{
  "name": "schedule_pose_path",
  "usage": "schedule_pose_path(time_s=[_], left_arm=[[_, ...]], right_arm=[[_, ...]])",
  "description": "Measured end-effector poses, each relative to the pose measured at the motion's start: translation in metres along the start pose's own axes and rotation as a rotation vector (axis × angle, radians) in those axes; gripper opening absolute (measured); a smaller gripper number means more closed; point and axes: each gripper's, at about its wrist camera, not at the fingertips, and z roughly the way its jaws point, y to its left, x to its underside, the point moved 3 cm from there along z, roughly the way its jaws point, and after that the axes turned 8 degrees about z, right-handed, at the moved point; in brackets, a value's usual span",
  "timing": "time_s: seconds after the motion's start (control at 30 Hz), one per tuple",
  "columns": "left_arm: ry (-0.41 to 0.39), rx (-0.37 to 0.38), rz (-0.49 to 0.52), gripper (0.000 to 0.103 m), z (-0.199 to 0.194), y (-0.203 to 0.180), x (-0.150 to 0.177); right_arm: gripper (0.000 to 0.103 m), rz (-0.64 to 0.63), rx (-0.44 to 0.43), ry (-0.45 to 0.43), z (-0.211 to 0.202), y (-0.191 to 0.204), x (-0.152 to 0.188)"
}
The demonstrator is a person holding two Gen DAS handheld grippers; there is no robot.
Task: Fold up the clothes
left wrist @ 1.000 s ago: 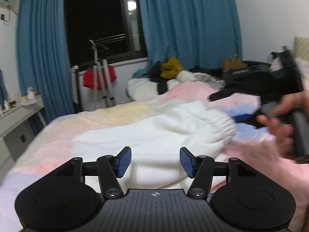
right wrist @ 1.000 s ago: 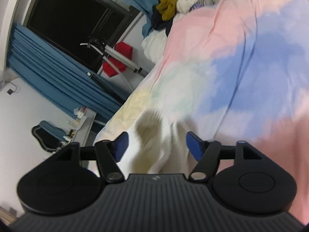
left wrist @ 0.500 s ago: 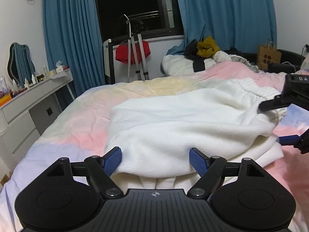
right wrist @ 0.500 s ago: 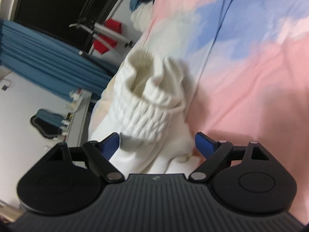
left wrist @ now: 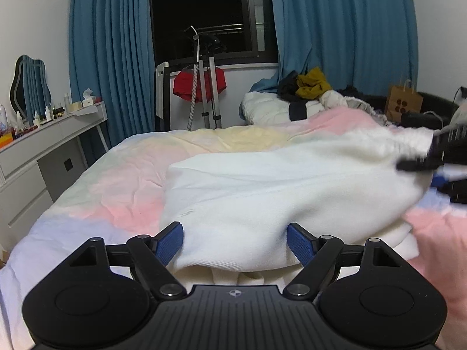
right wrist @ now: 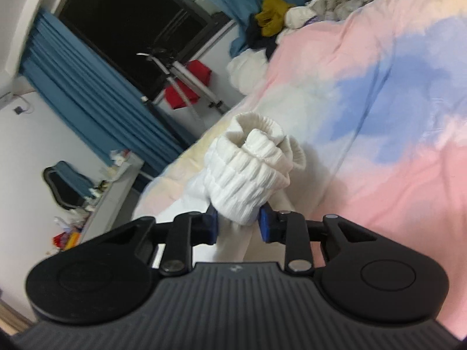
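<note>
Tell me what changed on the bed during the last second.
The right gripper reached the white garment's ribbed cuff and is closing on it, the cuff between its fingers. The left gripper opened wider around the garment's edge. The bedspread stayed as it was.

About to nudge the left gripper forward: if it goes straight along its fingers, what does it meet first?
Likely the white knit garment itself: its near edge already lies between the left gripper's open blue pads, apparently untouched. Depth is unclear.
</note>
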Motion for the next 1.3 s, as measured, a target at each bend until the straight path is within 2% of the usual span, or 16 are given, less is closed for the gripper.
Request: schedule_pose_path(time_s=[0.13,0.27,0.4,0.43,0.47,0.53,0.57,0.67,0.77,0.87,1.0,1.23,1.3], left_arm=[[0.006,0.019,-0.032,0.080,-0.001,0.003,-0.004],[-0.020,0.038,-0.084,0.080,-0.007,0.015,-0.008],[-0.075,0.093,-0.220,0.086,-0.015,0.040,-0.014],[-0.076,0.107,-0.263,0.091,-0.015,0.048,-0.015],[-0.071,0.122,-0.306,0.096,-0.013,0.057,-0.016],[-0.052,0.140,-0.381,0.097,-0.007,0.074,-0.013],[-0.033,0.145,-0.409,0.098,-0.003,0.081,-0.011],[0.050,0.151,-0.481,0.098,0.015,0.094,-0.002],[0.119,0.161,-0.535,0.098,0.031,0.102,0.008],[0.130,0.166,-0.547,0.099,0.035,0.104,0.011],[0.126,0.148,-0.506,0.099,0.032,0.099,0.011],[0.153,0.167,-0.475,0.099,0.036,0.086,0.010],[0.158,0.174,-0.466,0.099,0.037,0.083,0.010]], right_arm=[[0.030,0.072,0.088,0.067,0.020,-0.032,0.008],[0.034,0.069,0.063,0.072,0.015,-0.030,0.009],[0.043,0.027,0.044,0.073,0.009,-0.021,0.012],[0.051,0.021,0.039,0.078,0.009,-0.020,0.013],[0.066,0.017,0.035,0.089,0.010,-0.018,0.014],[0.083,0.004,0.033,0.119,0.015,-0.016,0.017],[0.085,-0.003,0.033,0.134,0.017,-0.015,0.019],[0.088,-0.027,0.031,0.185,0.030,-0.014,0.027],[0.088,-0.020,0.026,0.197,0.043,-0.019,0.029],[0.088,0.041,-0.011,0.217,0.059,-0.027,0.028],[0.088,0.080,-0.051,0.224,0.070,-0.031,0.028],[0.088,0.147,-0.183,0.196,0.057,-0.020,0.021],[0.088,0.138,-0.178,0.190,0.058,-0.019,0.022]])
